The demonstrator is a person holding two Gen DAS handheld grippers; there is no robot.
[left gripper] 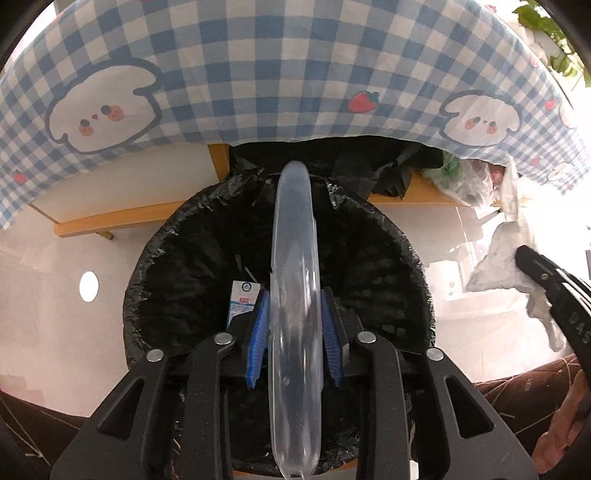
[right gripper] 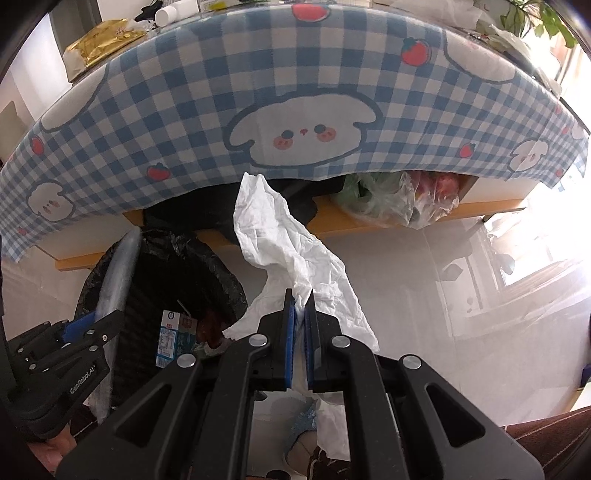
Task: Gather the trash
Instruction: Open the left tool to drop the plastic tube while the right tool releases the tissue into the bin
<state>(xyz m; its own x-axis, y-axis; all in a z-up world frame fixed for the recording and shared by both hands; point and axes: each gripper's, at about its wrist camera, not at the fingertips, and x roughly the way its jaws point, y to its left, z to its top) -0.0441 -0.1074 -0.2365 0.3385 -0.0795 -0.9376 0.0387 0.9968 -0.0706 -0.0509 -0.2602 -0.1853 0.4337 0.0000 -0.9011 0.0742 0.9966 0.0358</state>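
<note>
Left gripper (left gripper: 295, 332) first: its jaws flank a clear plastic lid (left gripper: 295, 295) held edge-on, blue pads just off its sides, so the grip looks loosened, right above the black-lined bin (left gripper: 388, 258). A milk carton (left gripper: 242, 301) already lies in the bin, so some rubbish is in. The right gripper (right gripper: 300, 325) has its jaws clamped tight on a crumpled white tissue (right gripper: 280, 236), hanging beside the bin over the floor and not yet above it. Further out, the checked surface (right gripper: 184, 110) carries a gold wrapper (right gripper: 103, 40) and a white bottle (right gripper: 173, 11), so more collecting likely remains.
</note>
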